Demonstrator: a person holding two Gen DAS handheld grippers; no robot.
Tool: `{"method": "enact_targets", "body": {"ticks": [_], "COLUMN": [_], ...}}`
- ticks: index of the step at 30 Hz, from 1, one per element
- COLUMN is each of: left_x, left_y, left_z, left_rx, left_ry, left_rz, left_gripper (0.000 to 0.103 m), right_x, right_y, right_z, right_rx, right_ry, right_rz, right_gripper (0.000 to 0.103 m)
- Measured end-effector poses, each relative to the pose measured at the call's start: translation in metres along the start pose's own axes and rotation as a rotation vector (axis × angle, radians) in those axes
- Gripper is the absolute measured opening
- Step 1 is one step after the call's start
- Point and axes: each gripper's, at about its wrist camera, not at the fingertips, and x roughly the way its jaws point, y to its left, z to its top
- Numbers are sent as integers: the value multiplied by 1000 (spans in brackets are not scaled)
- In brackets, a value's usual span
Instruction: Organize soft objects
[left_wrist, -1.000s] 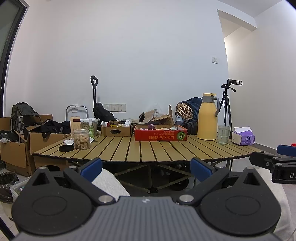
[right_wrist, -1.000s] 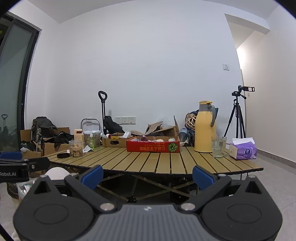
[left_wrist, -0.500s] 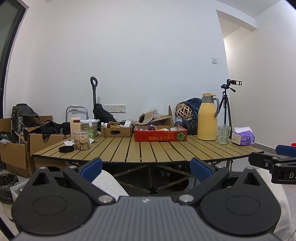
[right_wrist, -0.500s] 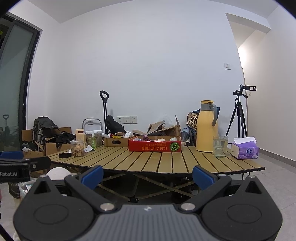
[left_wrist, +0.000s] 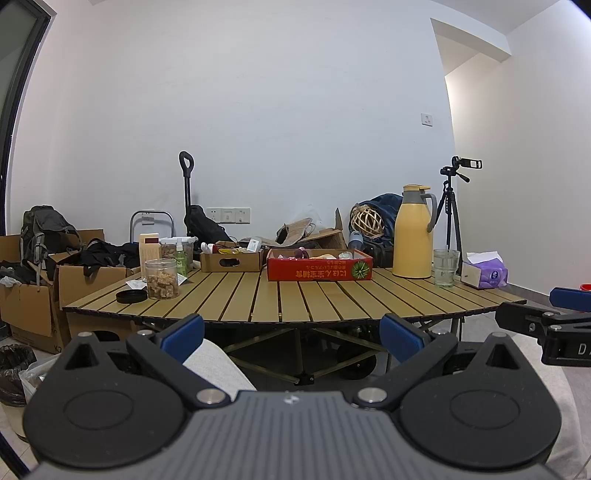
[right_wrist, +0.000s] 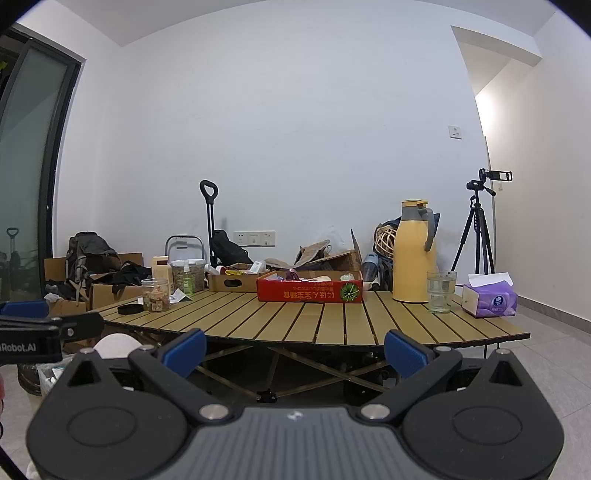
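Observation:
A red cardboard box with several small soft-looking items poking above its rim stands at the back middle of the slatted wooden table. To its left is a brown cardboard box, also holding small items. My left gripper is held open before the table's near edge, below the tabletop, with nothing between its blue fingertips. My right gripper is open and empty too, level with that edge. Each gripper shows at the side of the other's view.
On the table: a yellow thermos jug, a glass of water, a purple tissue pack, an open jar with its black lid beside it. Cardboard boxes and bags stand left; a tripod right.
Both grippers have crept slightly toward the table and risen a little; the table sits a bit lower in the right view. Both stay open and empty.

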Motion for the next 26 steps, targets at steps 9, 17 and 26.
{"method": "enact_targets", "body": {"ticks": [9,17,26], "left_x": [0,1,-4], "left_y": [0,1,0], "left_z": [-1,0,-1], "left_rx": [1,-3,22], "left_ry": [-5,0,-47], "left_rz": [-1,-4,7], "left_gripper": [103,103,103], "right_x": [0,-1,-1], "right_y": [-1,0,-1], "right_z": [0,-1,-2], "right_rx": [1,3,6], "right_ry": [-1,-10,-16], "right_rz": [0,-3,-4], "right_gripper": [103,103,103]}}
